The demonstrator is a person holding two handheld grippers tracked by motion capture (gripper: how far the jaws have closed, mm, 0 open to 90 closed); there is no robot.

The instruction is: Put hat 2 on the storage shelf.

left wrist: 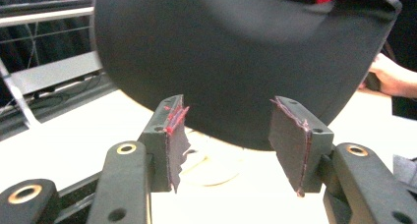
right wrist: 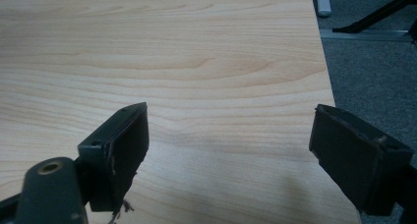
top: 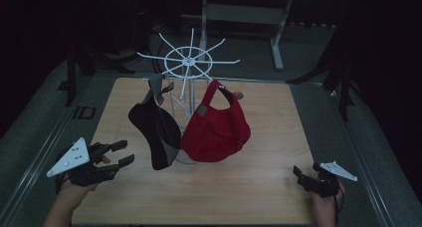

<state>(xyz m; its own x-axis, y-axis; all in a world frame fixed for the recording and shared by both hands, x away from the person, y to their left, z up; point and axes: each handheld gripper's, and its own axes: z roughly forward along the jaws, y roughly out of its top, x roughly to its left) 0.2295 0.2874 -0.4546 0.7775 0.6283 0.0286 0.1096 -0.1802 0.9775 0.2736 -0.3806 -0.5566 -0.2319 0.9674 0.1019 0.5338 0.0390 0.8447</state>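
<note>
Caps hang on a white wire rack [top: 188,72] that stands at the far middle of the wooden surface [top: 249,187]: one black cap [top: 157,130] and one red cap [top: 219,127], two in all, touching each other side by side. The black cap hangs just ahead of the left tool [top: 124,155], a little to its right. In the left gripper view the black cap [left wrist: 236,57] is very near and right in front of the left tool [left wrist: 228,135], above its tips, but the two jaws stand apart with nothing between them and do not touch the cloth. A small piece of red shows over the top edge of the black cap there.

The right tool [top: 301,176] is low over the near right part of the surface, well apart from both caps; the red cap is far ahead of it and to its left. In the right gripper view the right tool [right wrist: 228,150] is released, its jaws spread wide over bare wood [right wrist: 172,62], near the right edge of the surface.

Each tool is held by one hand, two hands and two tools in all.
</note>
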